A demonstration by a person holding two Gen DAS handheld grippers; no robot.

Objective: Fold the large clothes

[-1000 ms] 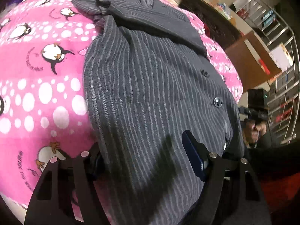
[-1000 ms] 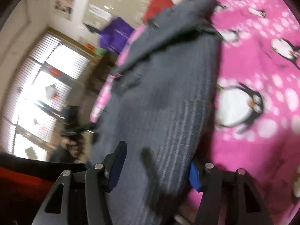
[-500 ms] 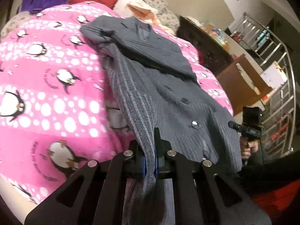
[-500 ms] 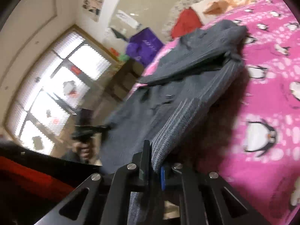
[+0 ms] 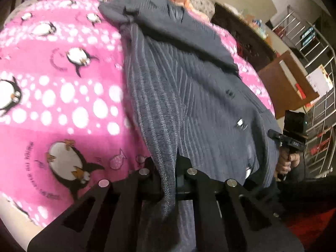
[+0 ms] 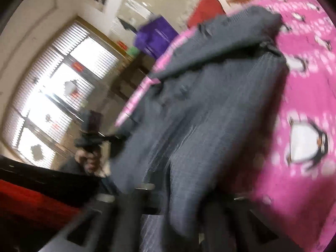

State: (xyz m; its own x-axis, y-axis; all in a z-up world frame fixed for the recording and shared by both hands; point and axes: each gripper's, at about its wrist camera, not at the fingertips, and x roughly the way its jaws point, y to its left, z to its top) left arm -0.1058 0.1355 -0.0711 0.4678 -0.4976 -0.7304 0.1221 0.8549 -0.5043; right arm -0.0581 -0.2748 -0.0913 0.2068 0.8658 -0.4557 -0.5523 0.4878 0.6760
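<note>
Garment: a grey pinstriped woven jacket with dark buttons (image 5: 210, 96) lies lengthwise on a bed covered by a pink fleece blanket printed with penguins and white dots (image 5: 63, 96); its collar end is at the far side, its hem end nearest the cameras.
Left gripper: the black two-finger left gripper (image 5: 175, 180) is clenched on a pinched ridge of the jacket's near hem, cloth rising between its jaws.
Right gripper: the black right gripper (image 6: 180, 205) is badly blurred; it reads as clamped on the jacket's other near corner, with grey cloth bunched over it.
Step in hand: judged from both grips at the hem, lifting the bottom edge to carry it toward the collar.
How to do it well: raise both corners evenly so the hem stays taut and straight between them; keep both hands at the same height and pace, or the fold line will skew.
Aim: lay the hem square across the shoulders, side edges lined up, before letting go.
Watch for: the sleeve already folded across the top (image 5: 184, 35) dragging out of place; the heavy cloth sagging in the middle; a thin pinch slipping.
Nearby: a wooden cabinet (image 5: 287, 82) beside the bed, well clear of the fold.
</note>
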